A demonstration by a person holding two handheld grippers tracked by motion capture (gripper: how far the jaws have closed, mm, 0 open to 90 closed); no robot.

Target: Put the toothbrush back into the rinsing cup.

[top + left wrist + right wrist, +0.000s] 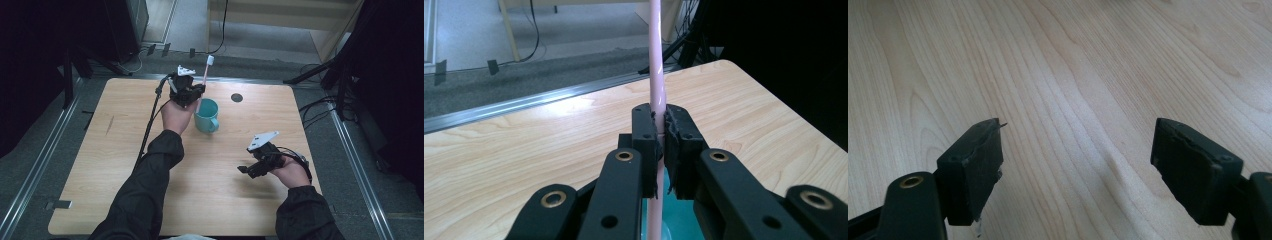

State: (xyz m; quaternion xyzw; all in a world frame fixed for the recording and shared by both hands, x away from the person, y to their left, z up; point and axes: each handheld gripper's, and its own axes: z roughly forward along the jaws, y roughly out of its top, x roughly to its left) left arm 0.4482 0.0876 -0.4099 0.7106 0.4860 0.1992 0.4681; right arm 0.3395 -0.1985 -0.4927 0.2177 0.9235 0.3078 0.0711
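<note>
Pink toothbrush (656,75), standing upright, is being pinched by the left claw (192,91) over the teal cup (207,116) on the tabletop (125,150); keeping it vertical while lowering looks wise, right claw (1075,165) idling spread apart.

The table (125,165) looks like pale wood with a smooth, grainy top. The pink toothbrush (656,75) and teal cup (206,115) look like plastic — smooth and shiny. The gripper pads (973,165) are black, dull and rough-edged.

High view: overhead, facing forward-down on table (125,165). Claw views: close, low over the same wooden tabletop.
</note>
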